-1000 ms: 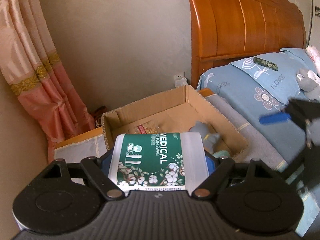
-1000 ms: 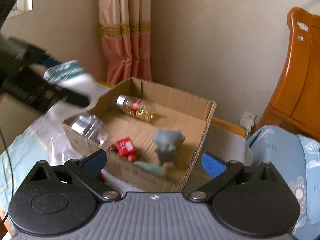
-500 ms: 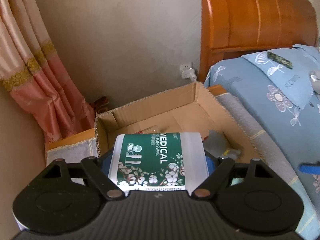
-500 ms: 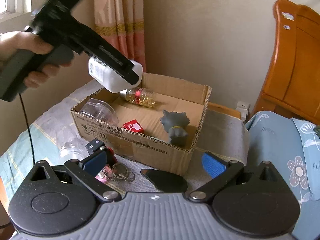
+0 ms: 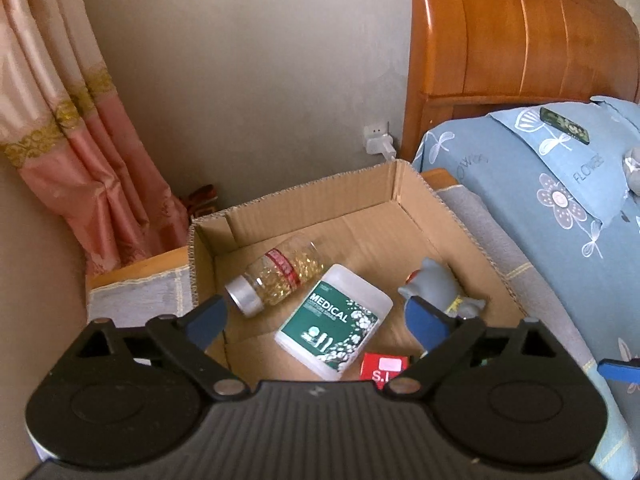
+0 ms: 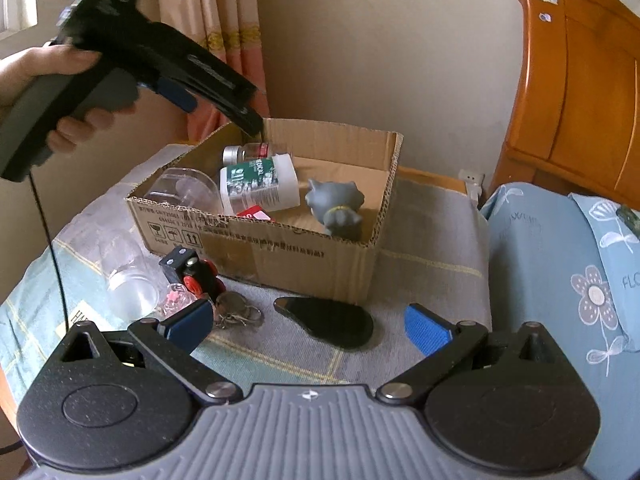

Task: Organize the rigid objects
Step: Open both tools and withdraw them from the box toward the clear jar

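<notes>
The cotton swab box [image 5: 335,322] with its green label lies inside the cardboard box [image 5: 412,216], beside a glass pill bottle [image 5: 276,280], a grey toy figure [image 5: 436,290] and a red card [image 5: 384,364]. My left gripper [image 5: 316,318] hovers over the cardboard box; its jaws are opening and nothing is between them. In the right wrist view the swab box [image 6: 260,184] rests among the same items in the cardboard box [image 6: 280,240]. My right gripper [image 6: 308,326] is open and empty above a black flat oval object [image 6: 326,320] on the mat.
In front of the cardboard box lie a toy train [image 6: 192,270], a key ring [image 6: 236,312] and clear plastic jars [image 6: 124,276]. A person's hand [image 6: 40,68] holds the left gripper. The bed [image 6: 560,280] and wooden headboard [image 5: 520,40] stand to the right.
The left gripper's jaws have spread and the swab box has dropped out of them into the cardboard box. The right gripper has moved lower, closer to the mat.
</notes>
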A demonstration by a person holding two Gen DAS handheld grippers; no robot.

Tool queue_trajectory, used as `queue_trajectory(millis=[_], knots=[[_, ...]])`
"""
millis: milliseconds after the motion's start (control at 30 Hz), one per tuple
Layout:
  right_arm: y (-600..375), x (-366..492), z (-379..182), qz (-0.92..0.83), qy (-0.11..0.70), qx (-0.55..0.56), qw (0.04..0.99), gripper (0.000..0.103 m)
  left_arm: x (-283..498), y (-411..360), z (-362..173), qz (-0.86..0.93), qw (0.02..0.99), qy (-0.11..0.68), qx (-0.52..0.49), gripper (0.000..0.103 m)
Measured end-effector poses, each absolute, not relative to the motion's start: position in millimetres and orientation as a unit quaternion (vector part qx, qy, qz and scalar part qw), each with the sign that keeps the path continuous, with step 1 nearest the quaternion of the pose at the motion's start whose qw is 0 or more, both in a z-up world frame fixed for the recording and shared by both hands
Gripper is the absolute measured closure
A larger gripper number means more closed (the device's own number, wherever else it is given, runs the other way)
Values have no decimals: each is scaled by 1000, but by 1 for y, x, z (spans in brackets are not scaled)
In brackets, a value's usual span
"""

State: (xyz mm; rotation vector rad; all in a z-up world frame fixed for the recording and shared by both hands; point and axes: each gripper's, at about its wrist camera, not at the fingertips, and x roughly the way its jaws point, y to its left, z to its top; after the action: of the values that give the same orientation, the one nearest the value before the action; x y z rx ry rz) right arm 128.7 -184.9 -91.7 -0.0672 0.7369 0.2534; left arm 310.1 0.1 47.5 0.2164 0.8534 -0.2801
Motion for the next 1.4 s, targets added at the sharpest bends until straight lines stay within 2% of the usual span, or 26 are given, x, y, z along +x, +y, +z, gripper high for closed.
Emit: queue_trajectory(millis=[767,933,1100,1400], knots=[[-191,113,-123,78,379,1,922,0,184,57,84,-113,902,396,129,4],[-198,118,-145,62,395,8,916,0,152,71,62,-110,902,397,127,1],[-198,131,-170,41,406,7,913,0,134,79,15,-99,898,414,111,1],[-182,152,-176,45,389,-26,920,0,125,80,-49,-79,896,427,92,1]])
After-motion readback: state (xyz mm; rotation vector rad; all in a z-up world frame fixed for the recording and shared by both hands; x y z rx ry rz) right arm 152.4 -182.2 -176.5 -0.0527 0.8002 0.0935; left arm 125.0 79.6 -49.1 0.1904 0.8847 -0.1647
